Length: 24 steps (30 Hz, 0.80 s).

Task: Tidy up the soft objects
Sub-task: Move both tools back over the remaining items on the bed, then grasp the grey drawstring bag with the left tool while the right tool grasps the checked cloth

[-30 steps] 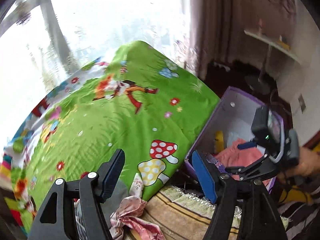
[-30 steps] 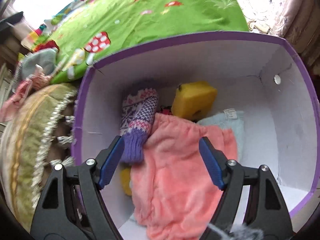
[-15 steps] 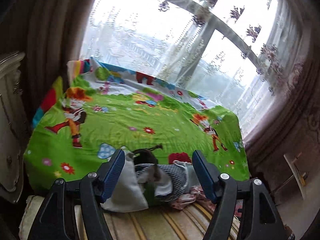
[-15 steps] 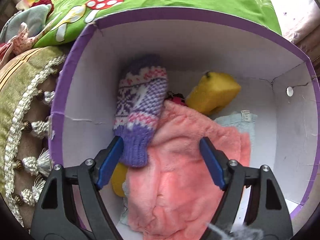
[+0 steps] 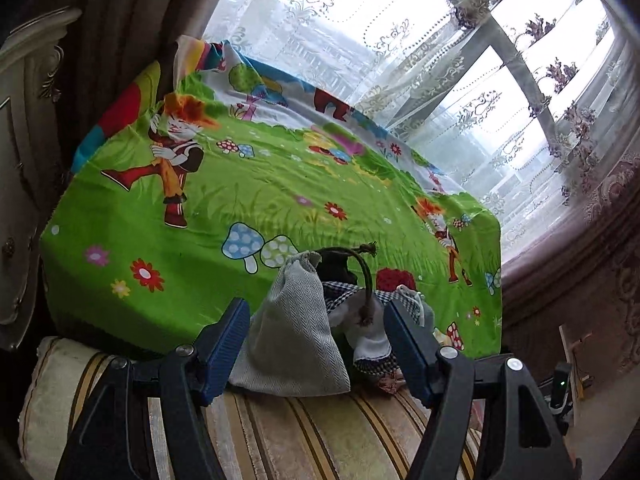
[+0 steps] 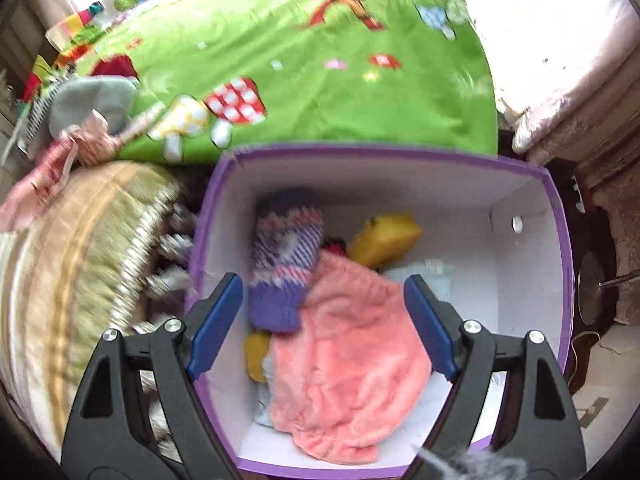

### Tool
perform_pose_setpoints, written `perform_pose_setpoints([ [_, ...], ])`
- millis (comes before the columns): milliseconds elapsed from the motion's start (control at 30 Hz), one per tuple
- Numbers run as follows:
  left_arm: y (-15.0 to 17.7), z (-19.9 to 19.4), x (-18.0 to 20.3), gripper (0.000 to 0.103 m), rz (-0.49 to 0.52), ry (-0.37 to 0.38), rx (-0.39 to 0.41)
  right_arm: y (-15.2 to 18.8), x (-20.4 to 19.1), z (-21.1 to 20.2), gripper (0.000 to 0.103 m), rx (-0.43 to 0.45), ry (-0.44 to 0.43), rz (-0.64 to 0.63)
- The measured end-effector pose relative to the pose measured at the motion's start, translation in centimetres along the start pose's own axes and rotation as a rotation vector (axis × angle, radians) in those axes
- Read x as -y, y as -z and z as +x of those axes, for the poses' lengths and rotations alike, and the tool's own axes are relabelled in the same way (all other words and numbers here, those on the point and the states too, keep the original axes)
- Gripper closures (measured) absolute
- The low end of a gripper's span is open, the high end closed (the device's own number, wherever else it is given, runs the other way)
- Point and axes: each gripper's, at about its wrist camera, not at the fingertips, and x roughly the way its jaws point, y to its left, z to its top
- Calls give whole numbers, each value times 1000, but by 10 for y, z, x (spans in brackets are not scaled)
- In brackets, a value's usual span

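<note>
Currently the left gripper is held with jaws apart around the grey herringbone pouch, which sits on the striped cushion at the edge of the green cartoon sheet; no pad contact can be confirmed. Checked cloth bits and a drawstring are tangled just beside it. For a clean pick, the pads should be brought onto the pouch body only, with the cord kept out, and closed gently. The right gripper, its jaws just widened and empty, is poised over the purple box, where a pink towel, a knitted mitten and a yellow sponge already lie.
</note>
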Motion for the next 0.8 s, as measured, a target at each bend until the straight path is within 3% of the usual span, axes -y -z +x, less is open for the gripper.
perform_pose_setpoints([
  [433, 12, 42, 12, 35, 88, -76, -122, -67, -113, -38, 18, 153, -169, -252],
  [500, 13, 49, 5, 76, 80, -85, -145, -73, -134, -42, 18, 158, -213, -286],
  [567, 15, 50, -7, 79, 30, -60, -166, -79, -154, -37, 18, 158, -264, -318],
  [633, 15, 46, -15, 89, 10, -57, -154, -80, -174, -40, 18, 163, -296, -357],
  [800, 11, 30, -34, 96, -55, -30, -111, -87, -220, -24, 18, 134, -305, -436],
])
